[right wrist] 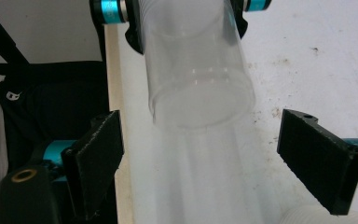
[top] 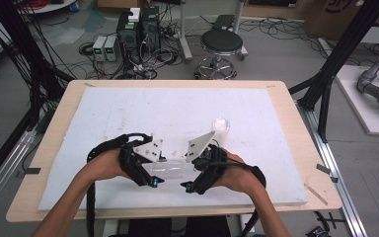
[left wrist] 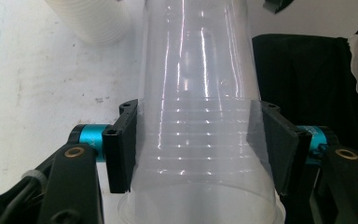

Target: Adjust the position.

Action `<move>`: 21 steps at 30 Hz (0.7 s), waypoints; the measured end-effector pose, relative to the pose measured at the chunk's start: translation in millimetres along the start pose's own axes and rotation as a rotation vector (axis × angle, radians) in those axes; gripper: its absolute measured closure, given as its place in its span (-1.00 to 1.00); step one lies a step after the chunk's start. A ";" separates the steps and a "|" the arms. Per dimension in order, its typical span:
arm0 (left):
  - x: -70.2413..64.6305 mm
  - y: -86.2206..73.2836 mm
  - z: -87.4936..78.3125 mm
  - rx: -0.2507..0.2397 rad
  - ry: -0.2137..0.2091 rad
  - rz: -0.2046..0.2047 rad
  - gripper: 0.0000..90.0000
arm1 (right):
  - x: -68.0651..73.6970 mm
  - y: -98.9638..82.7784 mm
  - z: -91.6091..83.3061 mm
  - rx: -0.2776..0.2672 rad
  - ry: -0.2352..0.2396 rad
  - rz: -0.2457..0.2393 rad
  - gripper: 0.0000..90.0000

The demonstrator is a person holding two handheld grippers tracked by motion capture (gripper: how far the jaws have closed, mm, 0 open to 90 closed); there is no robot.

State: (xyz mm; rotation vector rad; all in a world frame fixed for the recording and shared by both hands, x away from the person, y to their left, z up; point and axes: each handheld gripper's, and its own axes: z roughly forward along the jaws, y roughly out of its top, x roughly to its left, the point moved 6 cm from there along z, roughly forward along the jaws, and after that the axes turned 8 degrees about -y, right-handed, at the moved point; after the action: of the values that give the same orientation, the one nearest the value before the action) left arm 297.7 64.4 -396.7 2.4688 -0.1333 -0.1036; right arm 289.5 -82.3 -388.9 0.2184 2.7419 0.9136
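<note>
Holding: a clear plastic cup [left wrist: 200, 116] is clamped between the two black jaws of the left gripper [left wrist: 198, 149], whose pads press on its ribbed wall near the rim, in the lower middle of the left gripper view.
Cup position: the cup is seen lying level in the lower centre of the high view [top: 170, 169], between the two grippers, above the white foam board [top: 128, 108].
Cup in right gripper view: the closed base of the cup [right wrist: 200, 70] is turned toward the camera in the upper centre of the frame, with the left gripper's teal-collared jaws gripping it at the top edge.
Right gripper: the jaws of the right gripper [right wrist: 200, 154] are spread wide at the lower left and lower right of its view; nothing is touched by the pads, and the cup's base is set just beyond them.
Hands: the left hand [top: 106, 165] and the right hand [top: 237, 175] are seen entering from the bottom of the high view, each wrapped around its gripper.
Second cup: a ribbed white cup [top: 221, 124] is set on the board right of centre in the high view, near the right gripper's grey plate; it is also seen at the upper left of the left gripper view [left wrist: 91, 18].
Table: the board is laid on a wooden table [top: 296, 128].
</note>
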 end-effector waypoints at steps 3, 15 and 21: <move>0.8 1.5 1.9 0.000 -0.006 -0.005 -0.17 | 0.3 0.7 2.4 0.004 0.003 0.000 -0.67; 0.7 3.1 6.8 -0.008 -0.019 -0.006 -0.17 | 3.8 3.3 7.0 -0.006 0.006 -0.005 -0.47; 0.6 2.5 8.6 0.001 -0.032 -0.001 -0.17 | 4.9 3.4 9.4 -0.014 0.015 -0.006 -0.07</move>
State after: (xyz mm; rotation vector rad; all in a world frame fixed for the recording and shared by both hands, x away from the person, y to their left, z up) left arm 297.1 57.2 -401.9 2.4690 -0.1454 -0.1438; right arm 287.5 -73.2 -394.9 0.2011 2.7471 0.9361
